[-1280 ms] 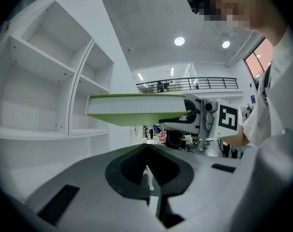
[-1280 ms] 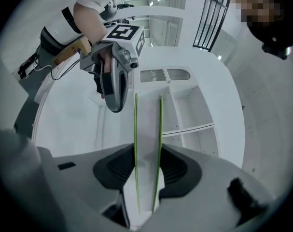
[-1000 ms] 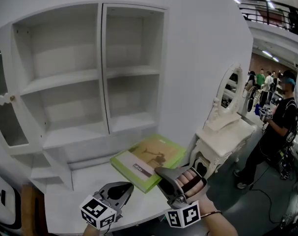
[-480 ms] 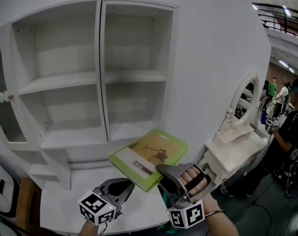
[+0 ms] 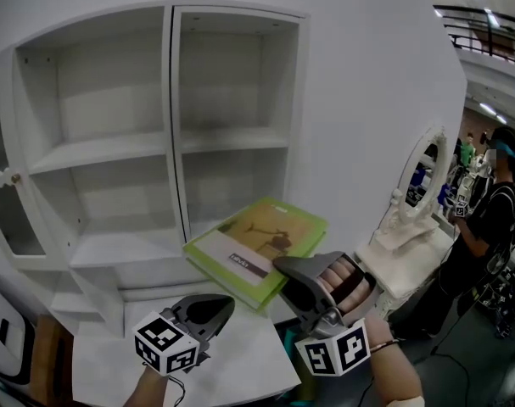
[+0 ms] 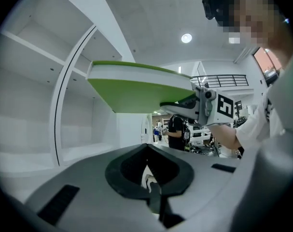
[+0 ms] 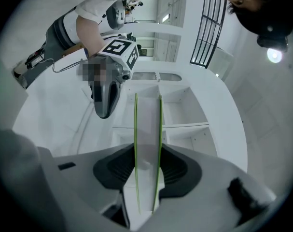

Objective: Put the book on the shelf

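Two grippers: right gripper point(image 5: 284, 271) clamps the book point(image 5: 257, 244) (in front of the shelf point(image 5: 232, 139)); left gripper point(image 5: 216, 307) closed, empty.

Grey left gripper point(image 5: 213, 308), grey right gripper point(image 5: 289, 271), black-and-white marker cubes point(image 5: 165, 347), dark jaws, white shirt point(image 6: 283, 100)

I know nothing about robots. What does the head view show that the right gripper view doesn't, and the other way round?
Only the head view: the picture on the green cover of the book, and the right gripper seen from outside with its marker cube.
Only the right gripper view: the book's page edge clamped between that gripper's jaws, and the person's own head above.
Both: the book, the white shelf ahead, and the left gripper.
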